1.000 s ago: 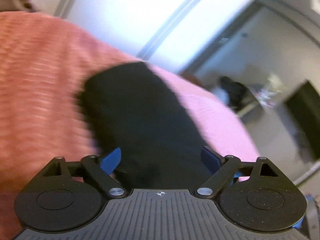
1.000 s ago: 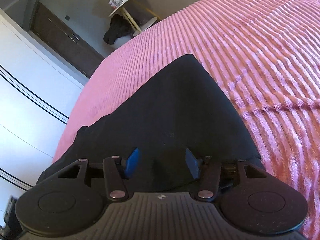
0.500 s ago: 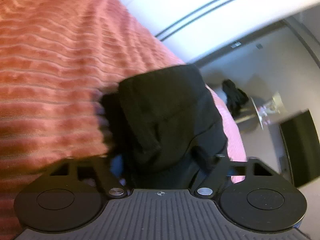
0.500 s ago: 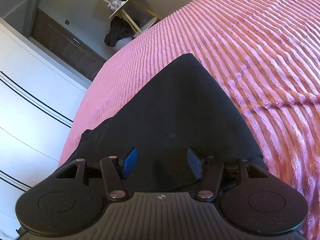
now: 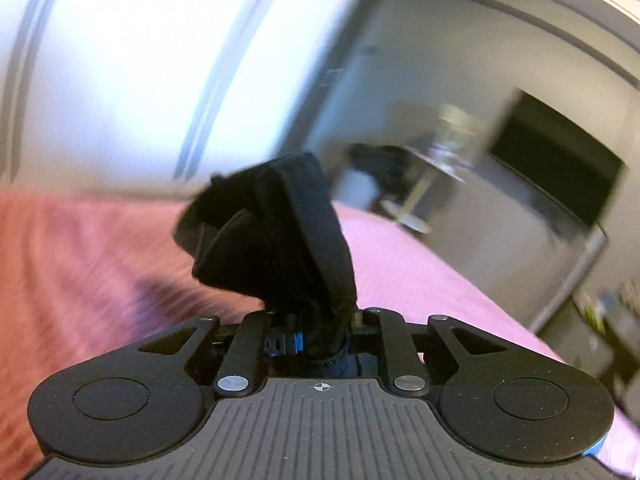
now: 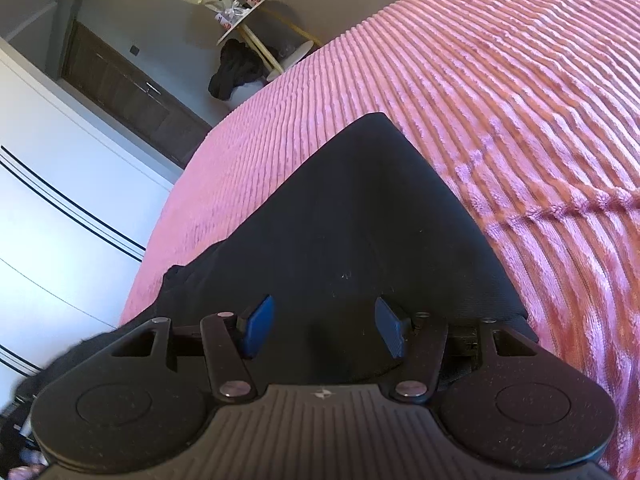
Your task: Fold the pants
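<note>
The black pants lie folded on the pink ribbed bedspread. In the left wrist view my left gripper is shut on a bunched end of the pants, which stands lifted above the bedspread. In the right wrist view my right gripper is open, its blue pads just over the near part of the flat pants, holding nothing.
White wardrobe doors run along the bed's left side. A small round table with a dark garment hanging below it stands beyond the bed. A dark screen is on the far wall.
My left gripper has closed on the end of the pants and lifted it off the bed, swinging its view up toward the room. The right gripper stays open over the pants.
</note>
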`<state>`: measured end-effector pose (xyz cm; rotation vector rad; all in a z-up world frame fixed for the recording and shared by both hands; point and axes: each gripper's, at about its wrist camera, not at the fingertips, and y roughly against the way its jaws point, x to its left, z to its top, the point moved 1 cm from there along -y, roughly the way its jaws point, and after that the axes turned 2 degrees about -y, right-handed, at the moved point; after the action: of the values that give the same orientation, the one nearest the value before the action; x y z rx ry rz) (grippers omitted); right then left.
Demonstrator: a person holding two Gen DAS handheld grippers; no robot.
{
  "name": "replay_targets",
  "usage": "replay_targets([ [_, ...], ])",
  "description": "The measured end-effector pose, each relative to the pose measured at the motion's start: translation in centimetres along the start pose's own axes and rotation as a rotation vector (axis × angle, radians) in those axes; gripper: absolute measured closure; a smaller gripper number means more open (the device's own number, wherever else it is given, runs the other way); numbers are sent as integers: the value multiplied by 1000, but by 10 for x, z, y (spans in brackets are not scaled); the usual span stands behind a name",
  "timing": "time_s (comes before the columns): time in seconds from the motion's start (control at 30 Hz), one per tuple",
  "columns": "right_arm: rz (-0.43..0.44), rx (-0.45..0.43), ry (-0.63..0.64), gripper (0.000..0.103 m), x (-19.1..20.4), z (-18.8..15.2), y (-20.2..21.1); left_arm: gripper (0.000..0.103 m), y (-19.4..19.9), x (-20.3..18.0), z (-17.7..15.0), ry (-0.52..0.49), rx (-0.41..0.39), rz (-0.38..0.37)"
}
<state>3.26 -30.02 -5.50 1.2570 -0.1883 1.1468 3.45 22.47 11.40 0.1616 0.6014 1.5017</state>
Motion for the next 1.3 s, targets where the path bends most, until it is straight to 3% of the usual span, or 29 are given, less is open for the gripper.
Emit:
replay_targets([
  [0.2, 13, -11, -29, 46, -6, 1, 7, 78, 13, -115, -16, -252, 15, -135],
  [0.43, 52, -30, -120, 46, -16, 1, 21, 74, -5, -208, -88, -503, 139, -230],
  [0.47, 61, -32, -129, 46, -18, 1, 23, 64, -9, -217, -99, -532, 174, -247],
  [0.5, 69, -35, -139, 45, -19, 1, 25, 42, -14, -227, -110, -561, 226, -268],
  [0.53, 77, -37, -153, 45, -21, 2, 27, 30, -19, -234, -121, -572, 287, -286],
  [0.57, 89, -37, -176, 44, -24, 2, 28, 9, -23, -238, -129, -565, 324, -297],
  [0.67, 142, -11, -248, 41, -32, 2, 28, 8, -24, -239, -141, -499, 384, -323],
  [0.77, 197, 33, -260, 41, -29, 3, 28, 6, -14, -220, -128, -382, 368, -295],
  [0.87, 195, 64, -190, 35, -14, 8, 23, 5, -17, -185, -114, -319, 308, -134],
  [1.0, 67, 121, -119, 33, -3, 15, -3, 5, -25, -139, -104, -164, 334, 21],
  [1.17, 76, 210, -82, 15, 14, 25, -31, 5, -45, -90, -113, 151, 445, 36],
  [1.3, 62, 266, 34, 18, 33, 24, -49, 5, -53, -89, -120, 146, 477, 21],
])
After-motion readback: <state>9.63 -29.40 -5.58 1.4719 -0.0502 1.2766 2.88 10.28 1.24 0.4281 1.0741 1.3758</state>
